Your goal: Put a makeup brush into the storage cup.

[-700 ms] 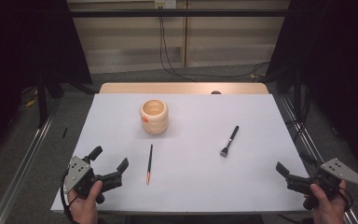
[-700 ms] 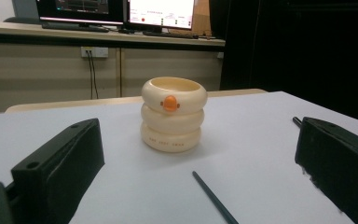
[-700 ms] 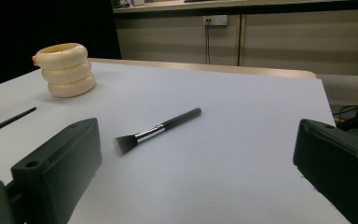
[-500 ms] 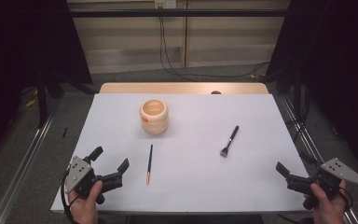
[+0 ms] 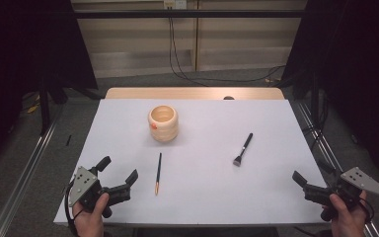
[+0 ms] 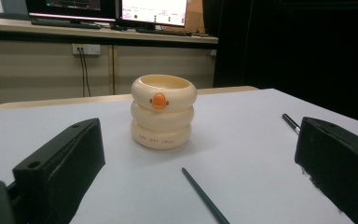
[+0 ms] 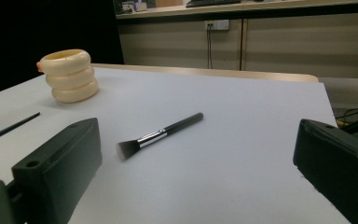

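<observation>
A cream ring-shaped cup with an orange knob stands upright at the table's middle left; it also shows in the left gripper view and the right gripper view. A thin dark pencil-like brush lies in front of it, and its shaft runs between my left jaws' line of sight. A black makeup brush with a silver ferrule lies right of centre. My left gripper rests open at the near left corner, nothing in it. My right gripper stands open at the near right corner, holding nothing.
The white table top ends at a wooden strip at the back. Metal rails run along both sides on the floor. Cables hang on the far wall, with monitors on a desk behind.
</observation>
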A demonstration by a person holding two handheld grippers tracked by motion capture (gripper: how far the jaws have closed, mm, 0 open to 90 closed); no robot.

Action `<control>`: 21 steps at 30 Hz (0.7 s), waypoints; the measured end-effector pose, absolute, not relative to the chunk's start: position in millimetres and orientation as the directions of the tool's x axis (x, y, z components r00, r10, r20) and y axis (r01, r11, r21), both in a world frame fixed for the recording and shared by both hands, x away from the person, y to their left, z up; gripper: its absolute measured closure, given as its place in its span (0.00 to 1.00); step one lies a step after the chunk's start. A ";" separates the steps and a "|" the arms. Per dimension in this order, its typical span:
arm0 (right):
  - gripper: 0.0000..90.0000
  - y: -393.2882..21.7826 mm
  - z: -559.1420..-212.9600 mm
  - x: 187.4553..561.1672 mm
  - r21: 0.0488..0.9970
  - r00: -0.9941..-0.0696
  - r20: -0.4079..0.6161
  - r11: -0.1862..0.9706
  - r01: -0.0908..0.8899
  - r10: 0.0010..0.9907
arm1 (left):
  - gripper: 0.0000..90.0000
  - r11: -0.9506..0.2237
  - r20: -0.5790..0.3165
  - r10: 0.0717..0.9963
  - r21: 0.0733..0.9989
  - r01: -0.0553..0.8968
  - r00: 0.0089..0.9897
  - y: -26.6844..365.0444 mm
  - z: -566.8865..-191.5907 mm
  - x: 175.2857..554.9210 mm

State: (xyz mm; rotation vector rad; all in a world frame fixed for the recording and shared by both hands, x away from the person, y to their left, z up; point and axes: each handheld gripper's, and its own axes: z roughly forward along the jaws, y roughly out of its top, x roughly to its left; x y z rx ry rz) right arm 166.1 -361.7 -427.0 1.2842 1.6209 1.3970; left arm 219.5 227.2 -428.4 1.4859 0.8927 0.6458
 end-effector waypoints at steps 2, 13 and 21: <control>0.01 -360.2 -426.5 165.7 0.962 -0.322 0.128 -0.039 0.270 0.938 | 0.01 0.022 -0.109 0.823 0.987 0.160 0.558 227.0 -426.8 218.8; 0.01 -357.9 -426.8 168.1 0.965 -0.330 0.115 -0.027 0.261 0.937 | 0.02 -0.045 -0.038 0.815 0.991 0.128 0.578 216.0 -412.3 223.7; 0.01 -355.7 -427.2 172.2 0.962 -0.345 0.122 -0.025 0.272 0.931 | 0.02 -0.055 -0.034 0.792 0.990 0.128 0.609 206.1 -406.6 233.1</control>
